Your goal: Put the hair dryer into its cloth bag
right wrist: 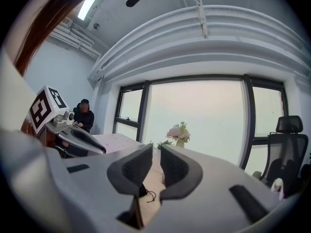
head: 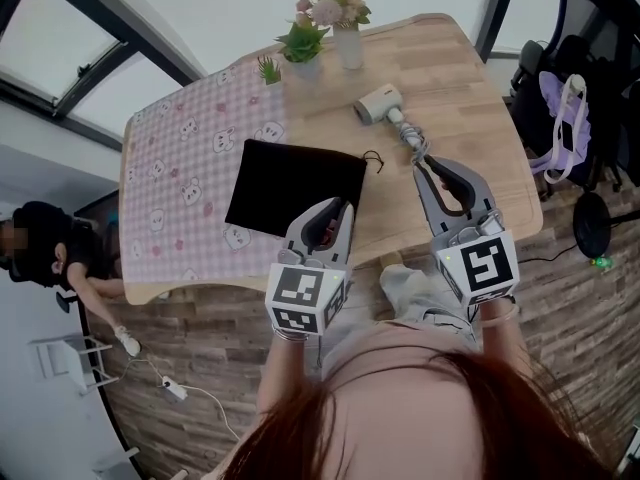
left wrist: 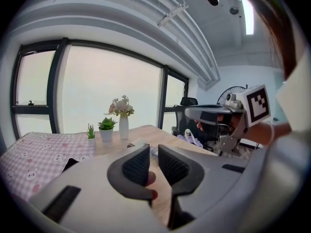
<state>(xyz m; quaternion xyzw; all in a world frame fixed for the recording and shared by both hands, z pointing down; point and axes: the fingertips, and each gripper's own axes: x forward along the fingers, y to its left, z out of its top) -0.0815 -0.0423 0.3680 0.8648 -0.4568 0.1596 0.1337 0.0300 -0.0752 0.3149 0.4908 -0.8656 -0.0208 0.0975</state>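
Left gripper and right gripper low over the table, both empty.
My left jaws stand a slit apart at the near edge of the black cloth bag. My right jaws, barely parted too, point at the hair dryer, which lies on bare wood just right of the bag, cord trailing toward me.

I'd call this an office or studio room: tall dark-framed windows fill one wall, a black swivel chair stands by them, the floor is wood plank, and another person sits off to the side. My wooden table carries a pink checked cloth and a vase of flowers
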